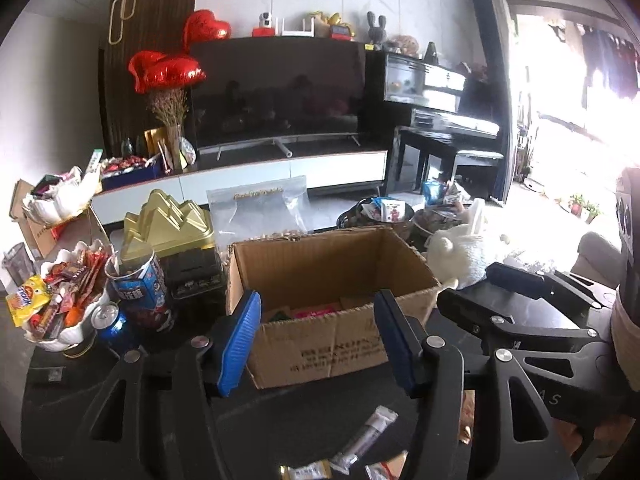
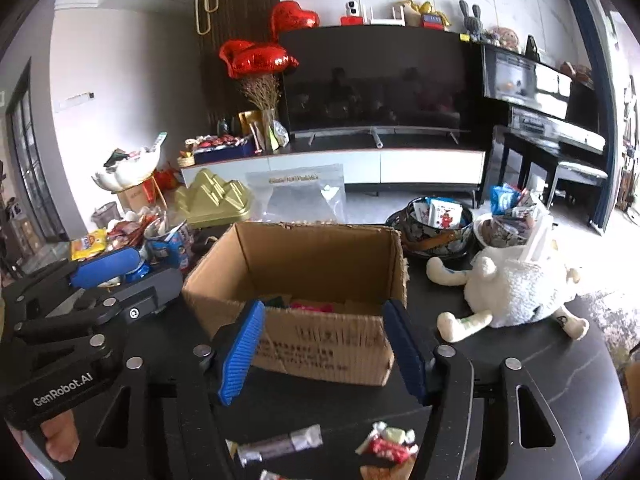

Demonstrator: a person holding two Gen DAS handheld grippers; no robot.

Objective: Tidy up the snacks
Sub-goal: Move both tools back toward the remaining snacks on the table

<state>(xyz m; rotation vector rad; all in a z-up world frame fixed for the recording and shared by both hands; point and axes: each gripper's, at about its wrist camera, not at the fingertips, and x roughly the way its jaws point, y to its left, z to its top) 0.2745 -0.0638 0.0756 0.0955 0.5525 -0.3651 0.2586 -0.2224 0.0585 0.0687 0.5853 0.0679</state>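
An open cardboard box (image 1: 320, 332) (image 2: 320, 344) stands on the dark table, with a few snack packets (image 1: 316, 312) (image 2: 312, 305) lying at its bottom. My left gripper (image 1: 318, 344) is open and empty, just in front of the box. My right gripper (image 2: 322, 354) is open and empty, also in front of the box. Loose wrapped snacks lie on the table below the fingers: a grey stick pack (image 1: 366, 438) (image 2: 280, 444) and a red-and-white candy (image 2: 388, 446). The right gripper's body (image 1: 520, 312) shows in the left view, the left one (image 2: 92, 308) in the right view.
A white bowl of snacks (image 1: 60, 300), a blue can (image 1: 114, 326), a blue cup (image 1: 142, 292) and a gold tin (image 1: 168, 224) stand left of the box. A white plush toy (image 2: 516, 288) and dark snack bowls (image 2: 436, 224) sit to its right. A clear bag (image 2: 298, 196) stands behind.
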